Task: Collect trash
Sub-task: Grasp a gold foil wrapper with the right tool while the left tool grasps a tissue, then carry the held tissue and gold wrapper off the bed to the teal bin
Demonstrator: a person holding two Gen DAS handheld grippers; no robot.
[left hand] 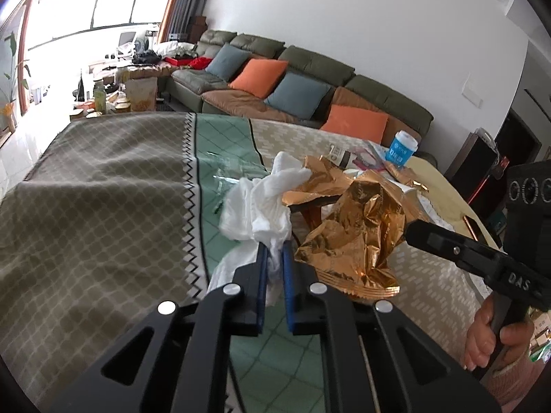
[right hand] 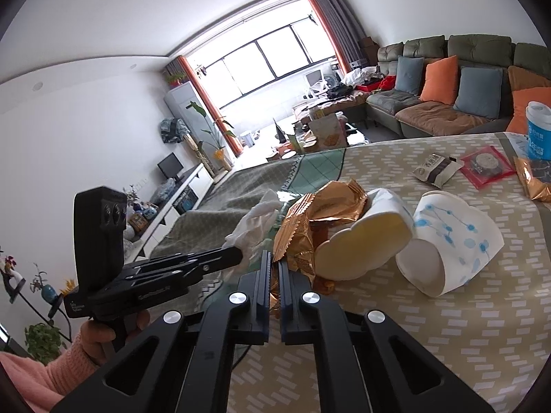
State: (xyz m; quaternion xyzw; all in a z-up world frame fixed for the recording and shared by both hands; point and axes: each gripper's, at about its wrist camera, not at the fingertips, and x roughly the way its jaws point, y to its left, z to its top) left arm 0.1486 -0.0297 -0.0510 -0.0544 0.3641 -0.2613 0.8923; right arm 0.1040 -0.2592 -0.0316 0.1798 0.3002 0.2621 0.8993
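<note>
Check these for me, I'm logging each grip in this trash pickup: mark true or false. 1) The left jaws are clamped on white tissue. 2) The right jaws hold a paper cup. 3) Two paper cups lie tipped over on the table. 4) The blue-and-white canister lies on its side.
1) True: the left gripper is shut on the white tissue.
2) False: the right gripper is shut on the gold foil wrapper.
3) True: both paper cups lie tipped over.
4) False: the blue-and-white canister stands upright.
</note>
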